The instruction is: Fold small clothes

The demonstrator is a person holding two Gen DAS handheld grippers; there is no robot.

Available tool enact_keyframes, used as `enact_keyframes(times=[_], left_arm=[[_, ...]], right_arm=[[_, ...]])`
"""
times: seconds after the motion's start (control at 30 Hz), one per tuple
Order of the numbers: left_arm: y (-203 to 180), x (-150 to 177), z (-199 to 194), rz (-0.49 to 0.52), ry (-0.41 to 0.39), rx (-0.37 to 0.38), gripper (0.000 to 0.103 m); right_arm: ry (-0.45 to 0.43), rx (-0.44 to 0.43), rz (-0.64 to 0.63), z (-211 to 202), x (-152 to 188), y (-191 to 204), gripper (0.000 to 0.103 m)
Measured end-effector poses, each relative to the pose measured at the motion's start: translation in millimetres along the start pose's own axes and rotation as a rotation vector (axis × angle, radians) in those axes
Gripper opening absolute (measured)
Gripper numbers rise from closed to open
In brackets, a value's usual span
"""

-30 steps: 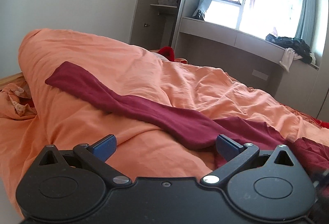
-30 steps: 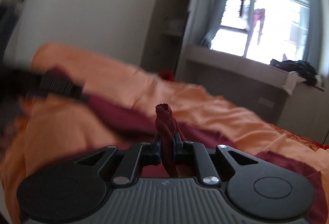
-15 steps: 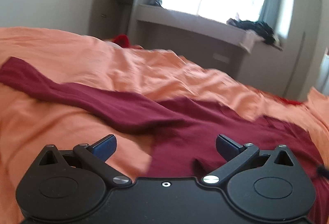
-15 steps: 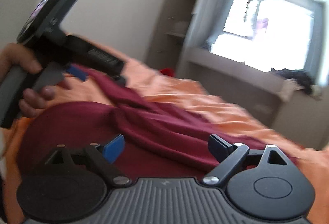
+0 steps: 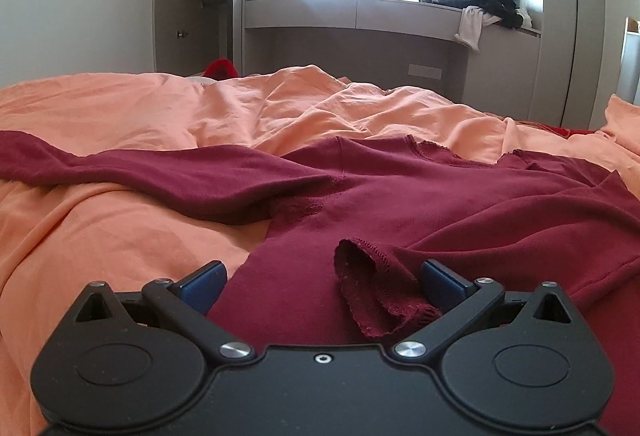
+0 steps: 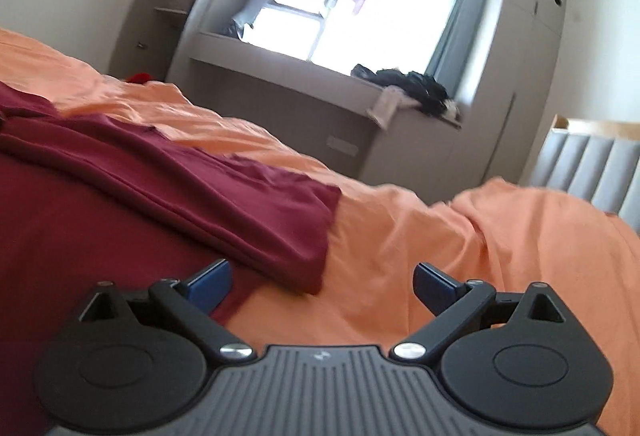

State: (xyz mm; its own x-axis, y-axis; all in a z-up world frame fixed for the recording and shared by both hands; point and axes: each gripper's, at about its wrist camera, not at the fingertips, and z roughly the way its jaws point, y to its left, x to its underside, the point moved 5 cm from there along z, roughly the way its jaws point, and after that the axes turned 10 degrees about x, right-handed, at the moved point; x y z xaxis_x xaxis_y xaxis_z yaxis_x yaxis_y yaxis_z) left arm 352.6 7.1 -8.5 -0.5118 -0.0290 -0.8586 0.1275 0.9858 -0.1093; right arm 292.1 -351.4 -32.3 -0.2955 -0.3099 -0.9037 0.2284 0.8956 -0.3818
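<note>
Maroon shirt (image 5: 400,196) lies spread on the orange bedsheet (image 5: 120,236), just ahead of the left gripper (image 5: 320,286), whose jaws stand wide apart with a sleeve cuff (image 5: 368,292) between them. Right gripper (image 6: 322,286) is also spread wide and holds nothing; the shirt's edge lies ahead to its left.

Left claw (image 5: 322,282) gapes over maroon shirt (image 5: 400,196) on orange duvet (image 5: 120,236).
</note>
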Motion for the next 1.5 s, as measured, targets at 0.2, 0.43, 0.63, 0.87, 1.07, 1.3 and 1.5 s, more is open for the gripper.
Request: enact_keyframes(times=[0.2,0.43,0.63,0.87,1.07,1.3,1.5], left_arm=[[-2,2,0,0.019,-0.012,-0.012,0.103],[-4,2,-1,0.013,-0.014,-0.009,0.103],[-2,3,-1,0.013,-0.016,-0.011,0.103],[-2,4,-3,0.017,-0.028,-0.019,0.103],[-3,4,-6,0.016,-0.042,-0.031,0.103],[61,-27,-36,-0.125,-0.099,-0.099,0.103],[174,-58,-69,-0.265,-0.150,-0.362,0.103]], right_arm=[[-0.022,-0.007,0.027,13,4,5,0.080],[-0.011,0.020,-0.023,7,17,8,0.037],[0.007,0.024,-0.054,23,19,8,0.051],[-0.016,0.028,-0.012,23,18,3,0.007],[0.018,-0.019,0.023,21,20,1,0.007],[0.013,-0.057,0.071,5,12,-14,0.057],[-0.062,-0.108,0.130,-18,1,-20,0.095]])
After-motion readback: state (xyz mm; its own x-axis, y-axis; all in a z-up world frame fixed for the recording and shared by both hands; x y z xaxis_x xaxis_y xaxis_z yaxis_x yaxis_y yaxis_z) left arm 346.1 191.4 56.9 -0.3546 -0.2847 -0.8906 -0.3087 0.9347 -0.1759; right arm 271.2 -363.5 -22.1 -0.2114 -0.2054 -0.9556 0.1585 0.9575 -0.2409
